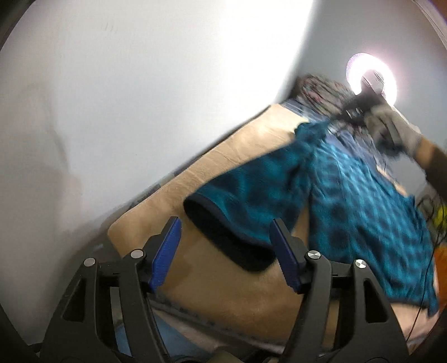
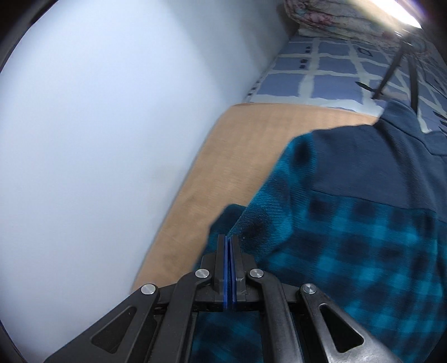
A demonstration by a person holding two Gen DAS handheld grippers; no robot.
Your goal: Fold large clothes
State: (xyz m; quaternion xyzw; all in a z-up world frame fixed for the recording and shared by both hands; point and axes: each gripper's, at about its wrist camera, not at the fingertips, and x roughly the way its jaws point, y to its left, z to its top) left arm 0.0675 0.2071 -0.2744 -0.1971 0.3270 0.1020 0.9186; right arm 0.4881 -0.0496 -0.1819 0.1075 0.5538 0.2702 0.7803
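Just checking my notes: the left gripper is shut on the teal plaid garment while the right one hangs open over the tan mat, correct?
Reversed. The right gripper is shut on the teal plaid garment, shown by the right wrist view; the left gripper hangs open over the tan mat.

Support: a bed against a pale wall (image 2: 97, 139), ahead of both tools.
Tan mat (image 2: 223, 156): spread on the bed along the wall.
Checked sheet (image 2: 321, 81): blue-and-white, beyond the mat's far edge.
Teal plaid garment (image 1: 363, 206): lies partly on the mat, sleeve (image 1: 240, 206) just ahead of the left tool.
Floral bundle (image 2: 321, 16): on the sheet's far end.
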